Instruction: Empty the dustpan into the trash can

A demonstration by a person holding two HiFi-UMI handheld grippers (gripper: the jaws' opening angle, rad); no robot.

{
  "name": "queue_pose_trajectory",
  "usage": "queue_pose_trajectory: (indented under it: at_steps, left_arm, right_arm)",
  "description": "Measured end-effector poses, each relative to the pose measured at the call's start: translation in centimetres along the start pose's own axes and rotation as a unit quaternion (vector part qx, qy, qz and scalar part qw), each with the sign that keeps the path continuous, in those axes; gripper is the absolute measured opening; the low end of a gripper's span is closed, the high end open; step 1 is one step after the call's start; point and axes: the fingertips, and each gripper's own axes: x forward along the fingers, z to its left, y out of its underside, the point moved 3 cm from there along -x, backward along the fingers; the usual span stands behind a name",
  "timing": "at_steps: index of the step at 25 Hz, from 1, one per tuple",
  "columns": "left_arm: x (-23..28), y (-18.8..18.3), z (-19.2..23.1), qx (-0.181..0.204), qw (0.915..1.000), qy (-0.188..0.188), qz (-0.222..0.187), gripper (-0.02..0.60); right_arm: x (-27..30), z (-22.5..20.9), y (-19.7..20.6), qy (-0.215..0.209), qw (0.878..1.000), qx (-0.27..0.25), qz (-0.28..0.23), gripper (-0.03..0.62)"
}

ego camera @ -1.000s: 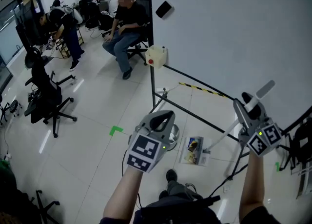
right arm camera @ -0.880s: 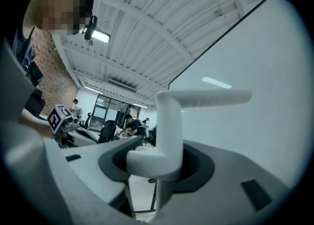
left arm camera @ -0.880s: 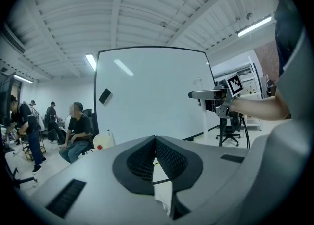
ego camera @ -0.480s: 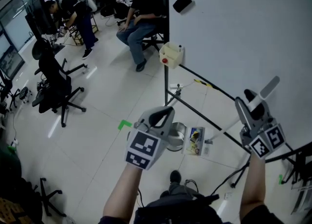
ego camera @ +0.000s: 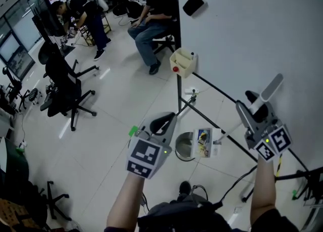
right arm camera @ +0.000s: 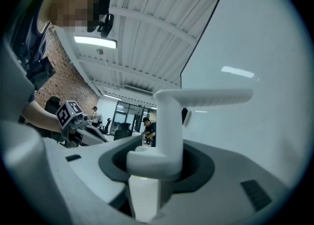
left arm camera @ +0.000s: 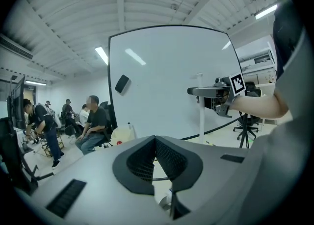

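Note:
My right gripper (ego camera: 251, 105) is shut on the long white handle (ego camera: 266, 94) of the dustpan. In the right gripper view that handle (right arm camera: 169, 131) stands upright between the jaws of the right gripper (right arm camera: 164, 165). The dustpan's pan (ego camera: 204, 142) hangs low over the floor with colourful litter in it. It sits right beside the round silver trash can (ego camera: 182, 147), at the can's right rim. My left gripper (ego camera: 164, 122) hovers just left of the can. In its own view the left gripper (left arm camera: 155, 143) has its pads meeting, with nothing between them.
A whiteboard (ego camera: 252, 29) stands on black floor legs (ego camera: 222, 127) behind the can. A beige box with a red button (ego camera: 182, 61) hangs on its post. Office chairs (ego camera: 63, 82) and people (ego camera: 156, 3) are at the far left. Cables (ego camera: 237, 183) lie near my feet.
Both hands have moved across the floor towards the whiteboard stand. The trash can has come out from behind the left gripper. The dustpan pan now hangs at the can's rim.

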Motion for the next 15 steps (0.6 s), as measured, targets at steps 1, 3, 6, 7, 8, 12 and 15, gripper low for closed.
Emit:
queue_pose_trajectory:
  at_steps: [1,3,6,7,8,12,15]
  left_arm:
    - [0.0,0.0,0.4,-0.001,1.0,-0.004,0.002,-0.002]
    - [0.2,0.1,1.1,-0.003,0.9999,-0.011,0.007,-0.002]
    - [0.8,0.5,2.4,-0.005,0.9998,-0.018,0.01,-0.002]
    - [1.0,0.6,2.9,-0.005,0.9998,-0.019,0.009,-0.002]
    - [1.1,0.5,3.2,-0.006,0.9998,-0.019,0.007,-0.002]
    - [1.8,0.3,4.1,-0.009,0.9999,-0.012,-0.003,-0.002]
    - [3.0,0.9,5.3,-0.012,0.9999,-0.001,-0.009,-0.002]
  right_arm:
    - [0.5,-0.1,0.0,-0.006,1.0,0.0,0.0,0.201]
    - [1.6,-0.3,0.2,-0.017,1.0,-0.002,0.0,0.201]
    - [3.6,-0.3,0.7,-0.037,0.999,-0.005,0.002,0.201]
    - [4.2,-0.2,0.8,-0.043,0.999,-0.006,0.003,0.201]
    - [4.8,-0.1,0.8,-0.047,0.999,-0.007,0.003,0.201]
    - [5.8,-0.1,0.8,-0.054,0.999,-0.009,0.002,0.202]
    - [6.6,-0.3,1.1,-0.053,0.998,-0.012,0.004,0.202]
